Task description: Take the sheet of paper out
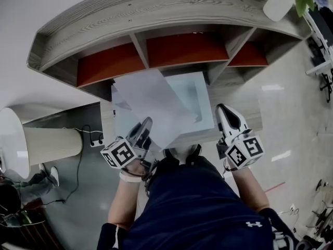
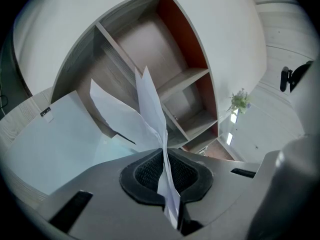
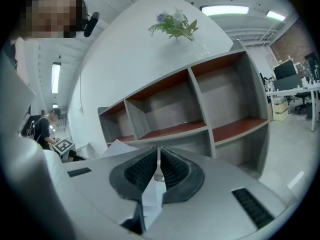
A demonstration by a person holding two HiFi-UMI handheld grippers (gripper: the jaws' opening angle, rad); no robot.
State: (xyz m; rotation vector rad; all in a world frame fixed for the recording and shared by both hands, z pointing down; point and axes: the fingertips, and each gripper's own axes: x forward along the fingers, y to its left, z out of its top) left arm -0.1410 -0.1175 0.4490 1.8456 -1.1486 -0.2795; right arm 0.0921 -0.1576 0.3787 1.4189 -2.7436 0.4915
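Two grippers hung in front of a grey wood-grain shelf unit (image 1: 156,9) whose open compartments were lined in orange-red. The left gripper (image 2: 165,159) was clamped on the sheet of paper (image 1: 151,100). The sheet stood up from its jaws, bent and creased, in the air above a pale blue top (image 1: 195,95) that lay on a wood-grain table (image 1: 247,105). The right gripper (image 3: 158,156) had its jaws almost together, with a white scrap (image 3: 150,196) pinched between the pads. In the head view it sat apart from the sheet, over the table's right side. A spray of flowers (image 3: 175,25) stood on top of the shelf unit, against a white wall (image 1: 31,4). Glossy pale floor (image 1: 291,119) lay to the right, with desks and chairs (image 3: 295,94) farther off under ceiling lights (image 3: 225,9). At the left a cable (image 1: 78,160) trailed on the floor beside a cream cylinder (image 1: 52,144).
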